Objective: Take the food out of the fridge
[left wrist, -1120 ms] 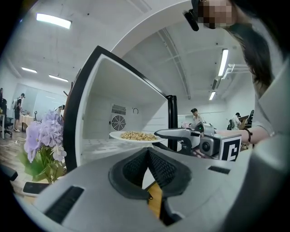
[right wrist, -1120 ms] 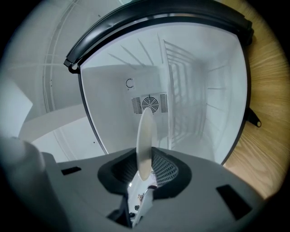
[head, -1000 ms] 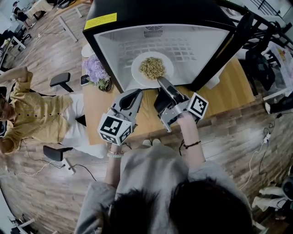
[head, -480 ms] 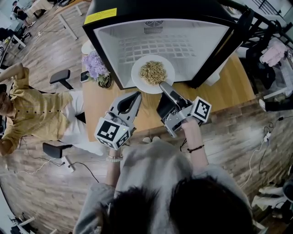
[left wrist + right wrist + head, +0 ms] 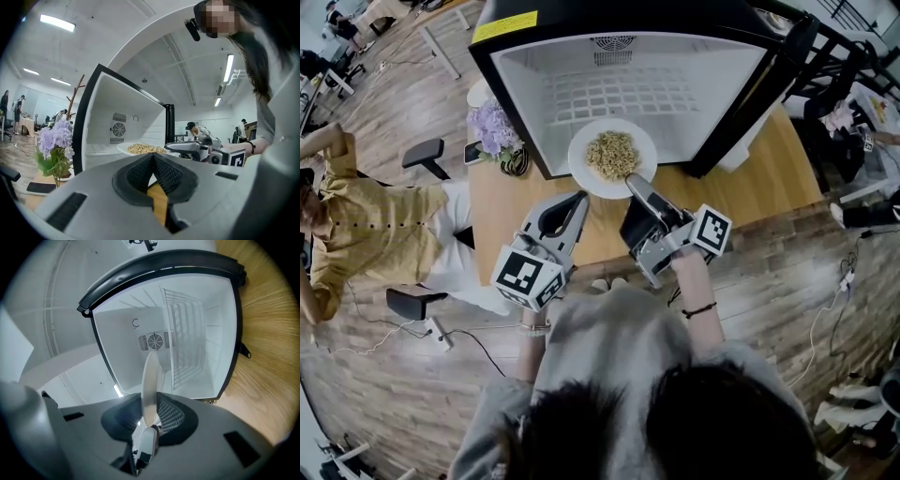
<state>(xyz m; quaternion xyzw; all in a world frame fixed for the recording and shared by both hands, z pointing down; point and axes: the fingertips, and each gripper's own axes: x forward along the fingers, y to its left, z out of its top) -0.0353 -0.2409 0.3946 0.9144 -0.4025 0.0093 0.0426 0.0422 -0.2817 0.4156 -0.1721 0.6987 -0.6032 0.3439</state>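
Observation:
A white plate (image 5: 584, 169) of beige food (image 5: 612, 153) hangs at the mouth of the open fridge (image 5: 628, 56), over the wooden table (image 5: 769, 187). My right gripper (image 5: 632, 182) is shut on the plate's near rim. In the right gripper view the plate (image 5: 151, 376) stands edge-on between the pads of my right gripper (image 5: 151, 397), with the white fridge interior (image 5: 187, 333) behind it. My left gripper (image 5: 579, 198) hovers just left of the plate, shut and holding nothing. From the left gripper view, my left gripper (image 5: 152, 157) faces the food (image 5: 143, 149) and the right gripper (image 5: 171, 146).
Purple flowers (image 5: 492, 131) and a dark phone (image 5: 473, 157) sit on the table left of the fridge. The fridge door (image 5: 750, 103) stands open at the right. A person in a yellow shirt (image 5: 366, 234) sits at the left beside an office chair (image 5: 422, 155).
The plate has come out from inside the fridge to its front edge, held by my right gripper. Both grippers have drawn back toward me a little.

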